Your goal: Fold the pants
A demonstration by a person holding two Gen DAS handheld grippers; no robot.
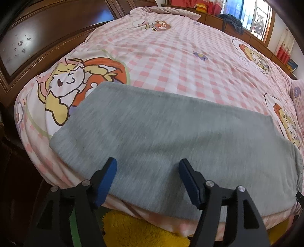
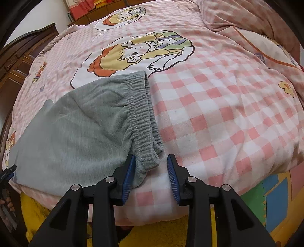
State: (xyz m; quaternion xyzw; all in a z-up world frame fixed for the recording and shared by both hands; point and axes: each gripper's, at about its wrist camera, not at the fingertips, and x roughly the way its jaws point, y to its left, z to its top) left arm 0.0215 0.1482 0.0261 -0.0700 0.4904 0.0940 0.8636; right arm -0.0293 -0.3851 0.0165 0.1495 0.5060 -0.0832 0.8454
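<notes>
Right gripper (image 2: 150,172) over pants (image 2: 79,129) corner

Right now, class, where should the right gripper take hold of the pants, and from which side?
Grip the waistband's near corner, coming from the bed's near edge. The right gripper is open around it, and the thick corner sits clear of the sheet.

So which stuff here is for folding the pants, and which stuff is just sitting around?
For the job:
- grey pants, lying flat on the bed
- left gripper, open
- right gripper, open, by the waistband

Just there:
- pink checked bedspread
- wooden headboard
- window
- dark cloth on the wooden ledge
</notes>
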